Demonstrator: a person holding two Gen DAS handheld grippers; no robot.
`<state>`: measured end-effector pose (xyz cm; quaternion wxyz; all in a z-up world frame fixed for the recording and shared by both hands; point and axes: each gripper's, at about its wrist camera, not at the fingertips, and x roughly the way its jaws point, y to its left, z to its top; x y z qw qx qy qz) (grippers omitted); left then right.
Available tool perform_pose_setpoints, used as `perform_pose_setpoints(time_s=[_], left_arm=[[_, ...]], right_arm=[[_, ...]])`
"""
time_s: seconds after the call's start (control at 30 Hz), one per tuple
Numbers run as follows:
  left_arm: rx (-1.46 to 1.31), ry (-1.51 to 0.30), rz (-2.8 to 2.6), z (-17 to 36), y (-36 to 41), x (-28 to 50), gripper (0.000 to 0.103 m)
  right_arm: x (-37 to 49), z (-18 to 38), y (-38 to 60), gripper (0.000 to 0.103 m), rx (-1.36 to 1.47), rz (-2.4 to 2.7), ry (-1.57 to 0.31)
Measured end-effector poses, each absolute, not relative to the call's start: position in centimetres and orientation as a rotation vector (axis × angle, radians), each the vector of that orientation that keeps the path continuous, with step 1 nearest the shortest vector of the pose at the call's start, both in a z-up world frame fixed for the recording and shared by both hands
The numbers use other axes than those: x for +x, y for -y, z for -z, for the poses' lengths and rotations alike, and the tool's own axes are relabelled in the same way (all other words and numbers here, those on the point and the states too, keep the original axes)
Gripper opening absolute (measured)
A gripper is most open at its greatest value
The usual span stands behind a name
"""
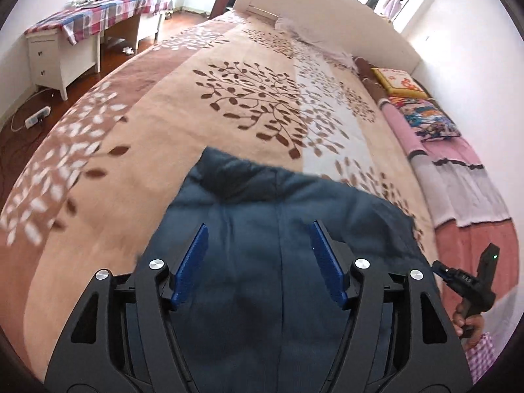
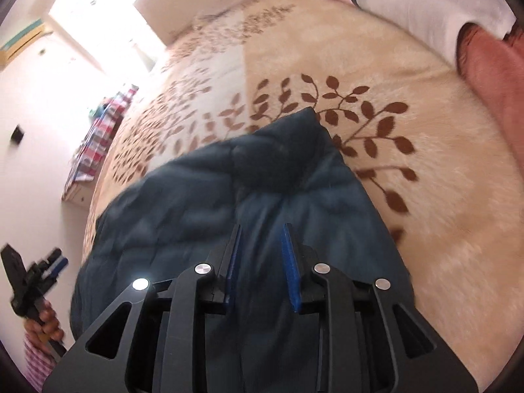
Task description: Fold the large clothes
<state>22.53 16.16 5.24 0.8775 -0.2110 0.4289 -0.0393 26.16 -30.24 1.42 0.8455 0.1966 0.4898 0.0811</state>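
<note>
No brand or readable writing shows on the grippers or the clothing; a yellow cushion [image 1: 398, 82] by the headboard carries red lettering too small to read. The bed [image 1: 157, 121] is covered by a beige and tan blanket with brown leaf-and-branch patterns and white leaf bands, and it fills most of both views. Along its far side lie a pink striped blanket [image 1: 458, 177] and a colourful cartoon-print pillow [image 1: 429, 118], with a pale headboard [image 1: 327, 9] behind. Beyond the bed stands a white surface [image 1: 62, 52] draped in a red, blue and white checked cloth, on a dark wooden floor where a white power strip [image 1: 37, 117] lies with its cable. A dark blue quilted jacket [image 1: 262, 229] lies on the bed's near part, puffy, creased, with a seam down the middle and a rounded fold at its far end. The left gripper [image 1: 258, 255] hangs over the jacket with its blue-padded fingers wide apart and nothing between them. The right gripper [image 2: 262, 255] hangs over the same jacket with its fingers narrowly apart; whether fabric is caught between them cannot be told. Each view shows the other gripper held in a hand [image 2: 49, 322] at the picture's edge.
</note>
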Motion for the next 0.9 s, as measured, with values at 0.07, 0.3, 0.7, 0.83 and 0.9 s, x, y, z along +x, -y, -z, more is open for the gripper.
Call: perform_pose_setpoints(time_s=[0.07, 0.3, 0.7, 0.83, 0.9], left_arm=[[-0.464, -0.896, 0.091, -5.4, -16.3, 19.8, 0.069], [-0.602, -0.899, 0.131, -3.5, -16.0, 10.6, 0.072], [-0.739, -0.991, 0.208, 1.1, -13.7, 3.1, 0.072], [-0.748, -1.021, 0.215, 2.5, -13.7, 2.6, 0.072], [-0.760, -1.034, 0.221, 3.2, -13.5, 2.7, 0.072]], right_arm=[[23.4, -2.3, 29.6, 0.027, 0.396, -0.197, -1.016], [15.8, -2.8, 25.0, 0.027, 0.390, -0.294, -0.995], [16.8, 1.3, 10.8, 0.026, 0.177, -0.476, -1.155], [18.4, 4.6, 10.8, 0.024, 0.200, -0.460, -1.218], [18.8, 4.9, 10.8, 0.024, 0.209, -0.454, -1.233]])
